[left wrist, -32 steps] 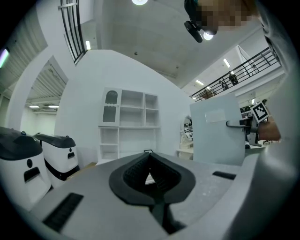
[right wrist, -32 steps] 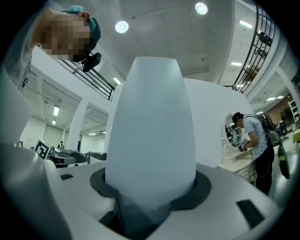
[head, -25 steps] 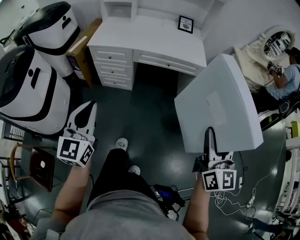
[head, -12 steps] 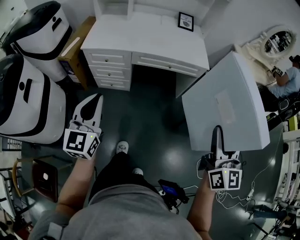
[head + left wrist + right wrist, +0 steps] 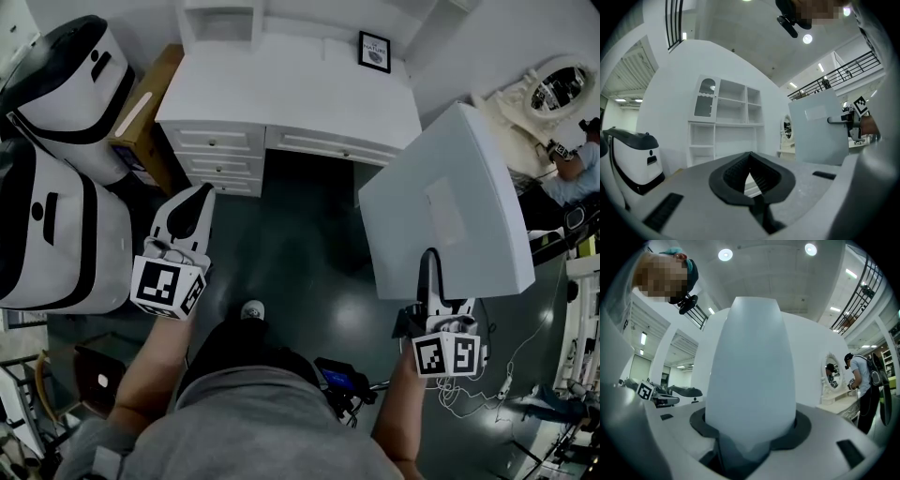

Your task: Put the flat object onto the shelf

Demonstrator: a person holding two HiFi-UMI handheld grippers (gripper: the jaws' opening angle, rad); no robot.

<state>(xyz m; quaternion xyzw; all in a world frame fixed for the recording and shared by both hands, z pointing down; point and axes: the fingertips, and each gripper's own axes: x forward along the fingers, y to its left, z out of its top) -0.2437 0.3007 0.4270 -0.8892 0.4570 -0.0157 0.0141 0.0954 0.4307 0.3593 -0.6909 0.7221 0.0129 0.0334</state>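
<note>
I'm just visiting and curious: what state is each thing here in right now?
left tool: shut, empty.
right tool: shut on the flat panel.
flat panel: held on edge, in the air.
desk drawers: closed.
picture frame: standing upright.

No legible text, brand or number appears in any view. The small black-framed picture on the white desk carries print too small to read. The pale rectangular label on the pale grey flat panel shows no characters. The left white cube and the right white cube bear black-and-white square marker patterns only.
</note>
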